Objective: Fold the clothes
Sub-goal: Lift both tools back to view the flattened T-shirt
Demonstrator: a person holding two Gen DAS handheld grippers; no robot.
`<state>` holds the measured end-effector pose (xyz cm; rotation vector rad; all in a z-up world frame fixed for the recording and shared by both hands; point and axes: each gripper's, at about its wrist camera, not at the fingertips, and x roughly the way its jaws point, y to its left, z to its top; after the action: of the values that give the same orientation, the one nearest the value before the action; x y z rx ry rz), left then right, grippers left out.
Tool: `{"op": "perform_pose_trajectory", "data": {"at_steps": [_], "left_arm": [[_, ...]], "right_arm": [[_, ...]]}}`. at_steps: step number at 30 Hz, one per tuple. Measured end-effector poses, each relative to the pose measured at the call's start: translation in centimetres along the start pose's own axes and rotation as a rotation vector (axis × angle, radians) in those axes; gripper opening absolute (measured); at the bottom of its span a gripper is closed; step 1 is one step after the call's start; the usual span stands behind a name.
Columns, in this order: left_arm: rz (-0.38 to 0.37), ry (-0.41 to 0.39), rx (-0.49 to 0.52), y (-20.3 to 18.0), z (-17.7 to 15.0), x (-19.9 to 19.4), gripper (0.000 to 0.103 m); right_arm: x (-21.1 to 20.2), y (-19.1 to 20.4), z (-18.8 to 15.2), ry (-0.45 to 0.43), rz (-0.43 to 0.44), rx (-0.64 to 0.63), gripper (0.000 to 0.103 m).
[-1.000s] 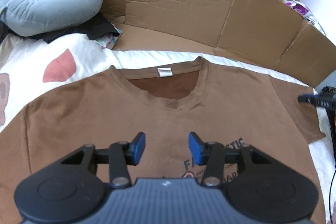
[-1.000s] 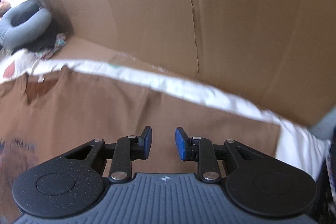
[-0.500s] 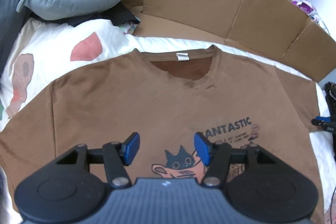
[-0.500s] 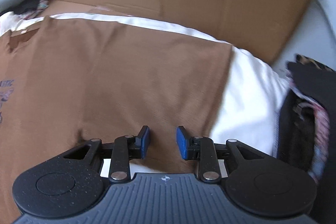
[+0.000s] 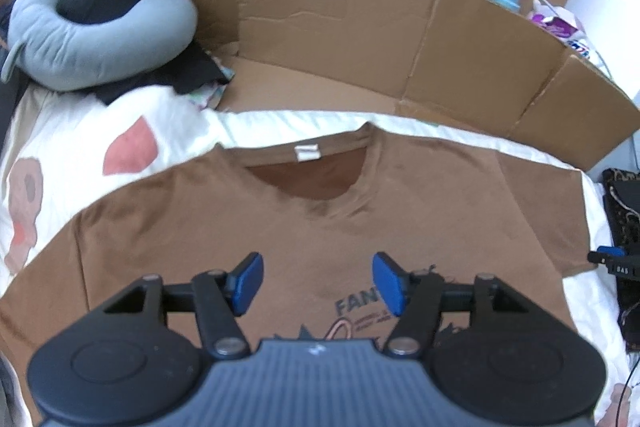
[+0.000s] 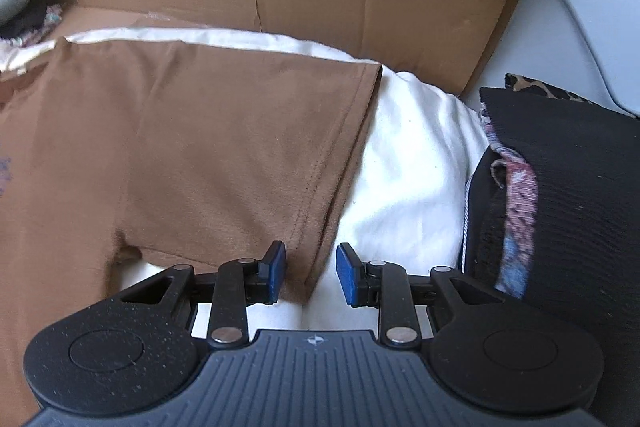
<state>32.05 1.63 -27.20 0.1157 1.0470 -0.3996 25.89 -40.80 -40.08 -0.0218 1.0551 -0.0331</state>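
Two sets of fingers, both empty, hang over one brown T-shirt (image 5: 304, 227) spread flat, print side up, on the white bed sheet (image 5: 80, 131).

From my left wrist: my left fingers (image 5: 318, 283) have just been opening wider and now stand well apart above the chest of the shirt, nothing between them, just near of the collar (image 5: 308, 155). A moment ago this view showed more of the cat print; now the print sits partly under my fingers. A grey neck pillow (image 5: 100, 39) lies far left, and a cardboard wall (image 5: 400, 39) runs along the far side of the bed.

From my right wrist: over the last second the view has swung from the cardboard to the shirt's right sleeve (image 6: 256, 147). My right fingers (image 6: 310, 277) stand moderately apart, and the sleeve's near hem corner lies in line with the gap between them, not pinched as far as I can tell. A dark folded cloth (image 6: 560, 187) lies to the right on the sheet.

I judge that I am lining up on the sleeve for the first fold; no fold is made yet.
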Motion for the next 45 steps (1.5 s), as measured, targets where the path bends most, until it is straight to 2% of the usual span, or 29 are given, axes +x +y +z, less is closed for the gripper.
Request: {"op": "perform_pose_trajectory", "data": {"at_steps": [5,7,10,12,16,18,22,26,31,35,39,45], "left_arm": [[-0.003,0.012,0.028,-1.6,1.1,-1.0,0.066],[-0.001,0.009,0.026,-1.9,1.4,-1.7,0.072],[0.002,0.000,0.025,-2.2,2.0,-3.4,0.075],[0.007,-0.008,0.032,-2.2,2.3,-4.7,0.076],[0.029,-0.035,0.030,-1.5,3.3,-7.6,0.080],[0.035,-0.047,0.020,-1.0,3.8,-9.2,0.082],[0.079,-0.078,0.028,0.6,4.7,-13.3,0.087],[0.120,-0.103,0.005,3.0,5.1,-17.1,0.087],[0.147,-0.111,-0.054,5.8,4.5,-21.0,0.088],[0.179,-0.088,-0.069,7.2,4.0,-23.0,0.088],[0.177,-0.085,-0.085,7.9,3.7,-23.9,0.088],[0.155,-0.072,-0.055,6.9,3.5,-23.4,0.088]], "right_arm": [[-2.4,-0.3,0.3,-0.009,0.050,0.008,0.037],[-3.7,-0.4,0.5,-0.026,0.071,0.015,0.037],[-5.9,-0.7,0.8,-0.053,0.106,0.028,0.038],[-7.5,-0.7,1.0,-0.073,0.124,0.023,0.047],[-10.5,-1.1,0.9,-0.096,0.143,0.040,0.053],[-11.6,-1.4,0.7,-0.092,0.141,0.059,0.064],[-14.2,-1.7,0.6,-0.101,0.165,0.064,0.071],[-17.5,-1.6,0.8,-0.131,0.187,0.058,0.082],[-21.1,-1.8,1.2,-0.161,0.191,0.044,0.083],[-23.0,-2.2,1.7,-0.185,0.197,0.045,0.084],[-23.8,-2.7,1.7,-0.196,0.207,0.074,0.084],[-24.2,-3.1,0.0,-0.182,0.213,0.097,0.084]]}}
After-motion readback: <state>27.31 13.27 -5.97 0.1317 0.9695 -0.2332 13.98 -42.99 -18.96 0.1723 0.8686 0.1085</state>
